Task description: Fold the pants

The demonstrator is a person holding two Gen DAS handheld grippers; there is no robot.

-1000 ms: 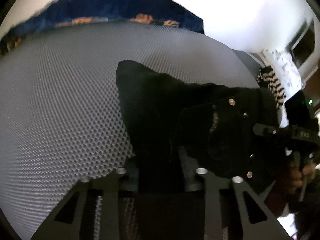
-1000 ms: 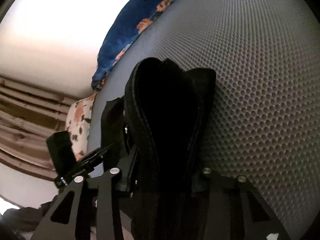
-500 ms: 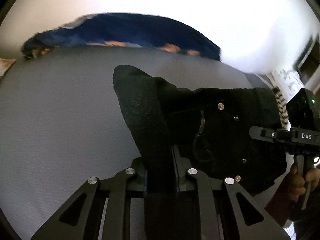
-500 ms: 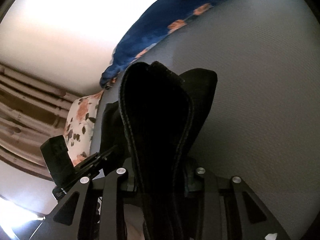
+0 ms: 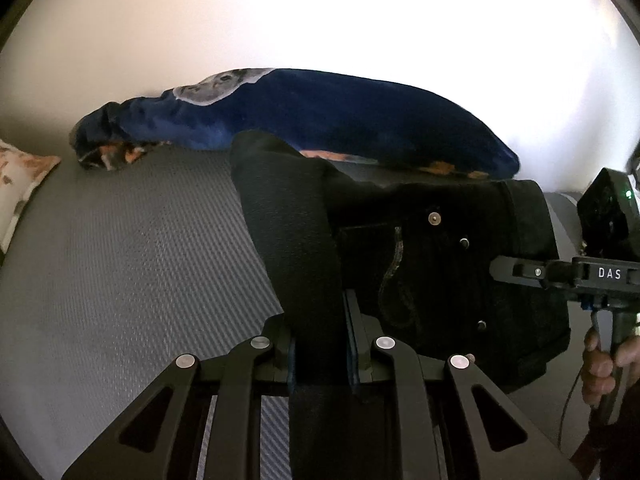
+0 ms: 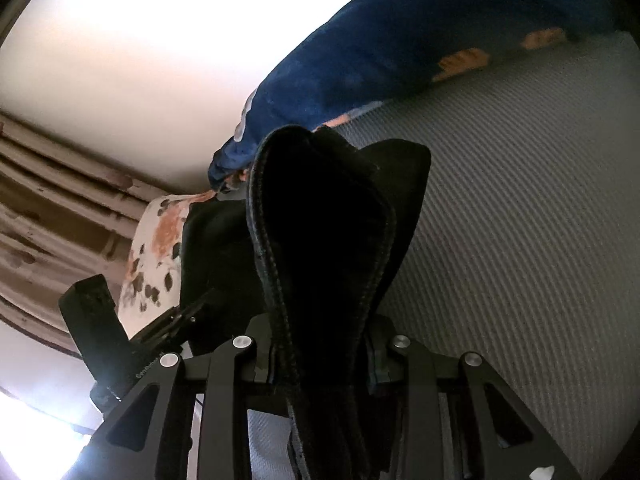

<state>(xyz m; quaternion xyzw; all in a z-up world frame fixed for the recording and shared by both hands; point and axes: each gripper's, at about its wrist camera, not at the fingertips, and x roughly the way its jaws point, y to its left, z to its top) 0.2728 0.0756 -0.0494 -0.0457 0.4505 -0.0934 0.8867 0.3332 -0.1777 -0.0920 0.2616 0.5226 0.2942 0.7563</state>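
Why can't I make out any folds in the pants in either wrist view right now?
Left wrist view: the wall is blown out white, so the black pants turn near-silhouette; only rivets and pocket stitching show. Right wrist view: backlit as well, the pants are a black mass with just the seam stitching visible; the mattress weave is streaked with blur. Fisheye bends both.

Left gripper [image 5: 320, 344] points steeply down, its fingers [image 5: 354, 344] pinched tight on a thick fold of black pants [image 5: 440, 264]. Right gripper [image 6: 320, 354] tilts down less steeply, clamped on a stitched edge of the same pants. The person's right hand [image 5: 604, 364] grips the right gripper's handle beside them.
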